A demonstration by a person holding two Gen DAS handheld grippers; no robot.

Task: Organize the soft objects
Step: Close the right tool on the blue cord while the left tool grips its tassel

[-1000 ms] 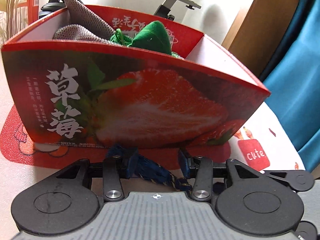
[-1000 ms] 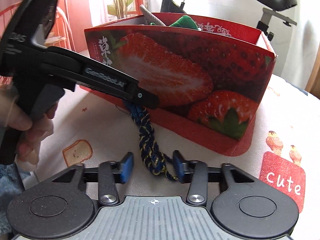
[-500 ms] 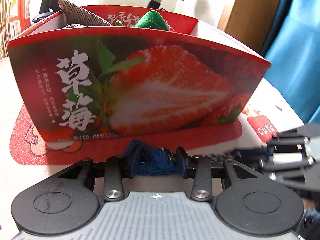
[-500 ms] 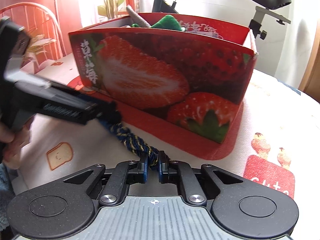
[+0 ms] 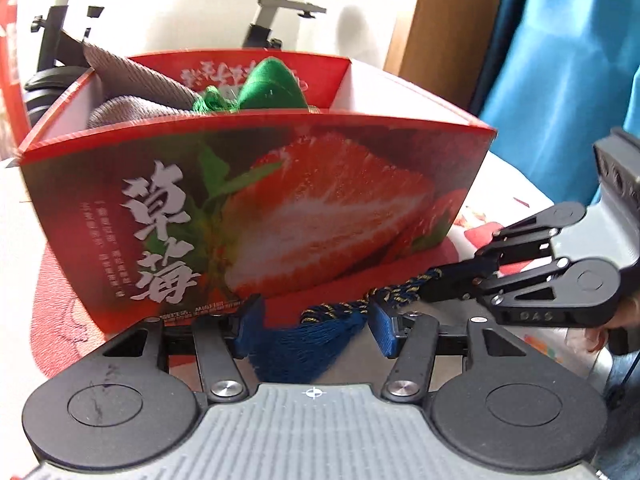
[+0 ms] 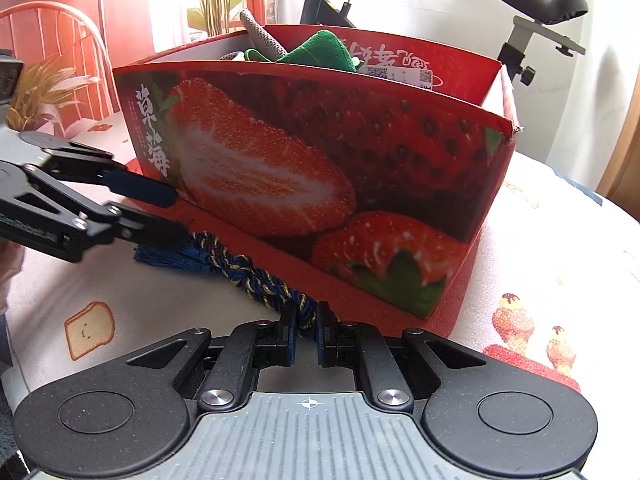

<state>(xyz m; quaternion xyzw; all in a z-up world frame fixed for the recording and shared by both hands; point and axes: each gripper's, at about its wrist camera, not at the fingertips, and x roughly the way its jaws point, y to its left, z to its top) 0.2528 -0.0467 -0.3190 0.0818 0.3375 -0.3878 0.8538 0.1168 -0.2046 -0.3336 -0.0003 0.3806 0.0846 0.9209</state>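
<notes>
A grey cloth (image 5: 132, 92) and green pouch (image 5: 272, 84) already sit in the strawberry box (image 5: 256, 216). In front of the box, the blue tassel cord (image 6: 256, 276) lies on the tabletop (image 6: 560, 248), pinched by the right claw (image 6: 306, 338); the left claw (image 5: 314, 326) is opening around its fringe, not pressing it.

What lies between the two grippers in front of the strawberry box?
The blue braided cord spans it: tassel end between the left gripper's opening jaws, other end clamped in the right gripper. Right wrist view shows it best.
</notes>
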